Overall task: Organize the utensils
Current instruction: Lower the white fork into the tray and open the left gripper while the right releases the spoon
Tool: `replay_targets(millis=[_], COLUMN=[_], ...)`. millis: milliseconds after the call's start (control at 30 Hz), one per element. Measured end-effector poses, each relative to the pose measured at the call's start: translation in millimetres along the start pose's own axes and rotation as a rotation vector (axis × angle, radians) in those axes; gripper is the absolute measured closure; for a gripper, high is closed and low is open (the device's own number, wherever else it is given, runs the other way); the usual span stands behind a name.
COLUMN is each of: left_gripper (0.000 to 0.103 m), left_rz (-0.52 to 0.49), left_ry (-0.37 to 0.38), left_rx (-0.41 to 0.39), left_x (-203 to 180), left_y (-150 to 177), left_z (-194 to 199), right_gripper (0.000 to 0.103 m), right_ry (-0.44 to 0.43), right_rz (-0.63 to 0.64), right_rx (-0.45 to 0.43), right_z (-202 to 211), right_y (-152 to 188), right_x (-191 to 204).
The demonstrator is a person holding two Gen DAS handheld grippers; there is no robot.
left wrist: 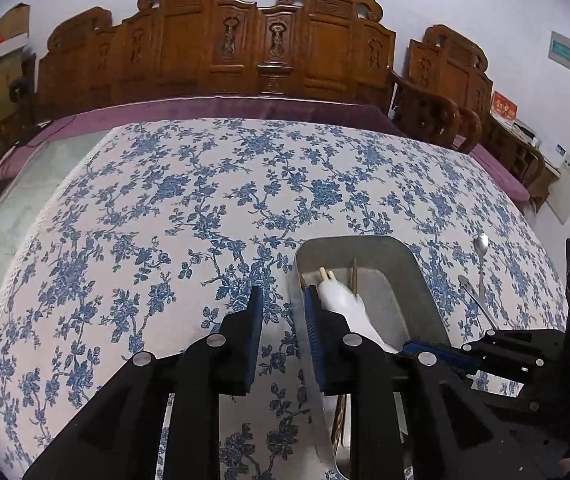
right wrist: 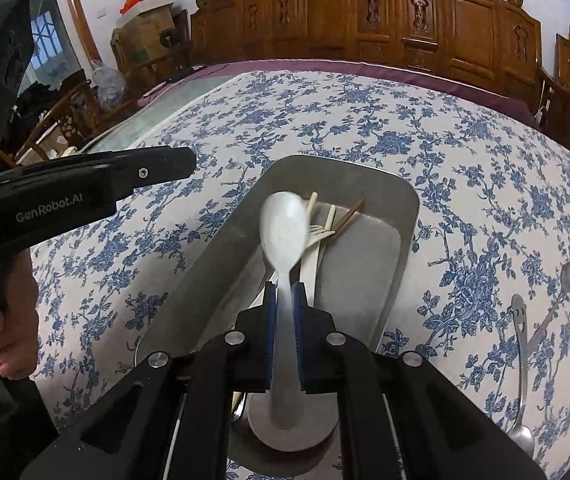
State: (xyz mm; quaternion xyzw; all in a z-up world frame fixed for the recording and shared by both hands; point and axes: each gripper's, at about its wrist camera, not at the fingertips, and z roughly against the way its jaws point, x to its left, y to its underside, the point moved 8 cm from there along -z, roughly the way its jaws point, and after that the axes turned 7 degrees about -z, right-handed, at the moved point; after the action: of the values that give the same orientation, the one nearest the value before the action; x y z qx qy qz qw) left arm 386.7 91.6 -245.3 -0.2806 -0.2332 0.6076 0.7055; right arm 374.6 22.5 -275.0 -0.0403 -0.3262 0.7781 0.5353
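Note:
A grey metal tray (right wrist: 405, 216) lies on the floral tablecloth and holds chopsticks (right wrist: 331, 216), a white fork (right wrist: 319, 234) and other utensils. My right gripper (right wrist: 283, 296) is shut on a white plastic spoon (right wrist: 283, 228) and holds it over the tray, bowl pointing away. In the left wrist view the spoon (left wrist: 341, 298) shows inside the tray (left wrist: 417, 276). My left gripper (left wrist: 283, 300) is open and empty, straddling the tray's left rim. Two metal spoons (right wrist: 565, 280) (right wrist: 519, 360) lie crossed on the cloth right of the tray.
The table (left wrist: 205, 200) is covered by a blue-flowered cloth with a purple cloth beyond its far edge. Carved wooden chairs (left wrist: 245, 48) stand behind it. Cardboard boxes (right wrist: 145, 12) sit at the far left of the room.

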Motion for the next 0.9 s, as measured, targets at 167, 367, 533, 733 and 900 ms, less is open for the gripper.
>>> replay_targets(millis=[167, 367, 533, 733, 900], left_gripper=[0.083, 0.083, 0.083, 0.083, 0.073], left_rz=[-0.002, -0.016, -0.033, -0.047, -0.069], left_ry=[0.0, 0.006, 0.014, 0.032, 0.048], left_rx=[0.001, 0.0, -0.002, -0.002, -0.004], left_x=[-1.2, -7.5, -15.6, -27.4, -42.9], left_y=[0.2, -0.2, -0.7, 0.7, 2.7], left_z=[0.3, 1.7, 2.6, 2.5, 3.0], right_gripper=[0.091, 0.091, 0.091, 0.091, 0.091], right_ry=[-0.016, -0.04, -0.028, 0.031, 0.112], right_rz=[-0.001, 0.003, 0.008, 0.019, 0.004], right_rx=[-0.007, -0.042, -0.064, -0.096, -0.102], right_z=[2.8, 19.8, 39.7, 69.6, 83.7], right_y=[-1.2, -6.7, -9.0, -7.9, -0.6], right_x=[0.8, 1.3, -9.5, -40.9, -83.5])
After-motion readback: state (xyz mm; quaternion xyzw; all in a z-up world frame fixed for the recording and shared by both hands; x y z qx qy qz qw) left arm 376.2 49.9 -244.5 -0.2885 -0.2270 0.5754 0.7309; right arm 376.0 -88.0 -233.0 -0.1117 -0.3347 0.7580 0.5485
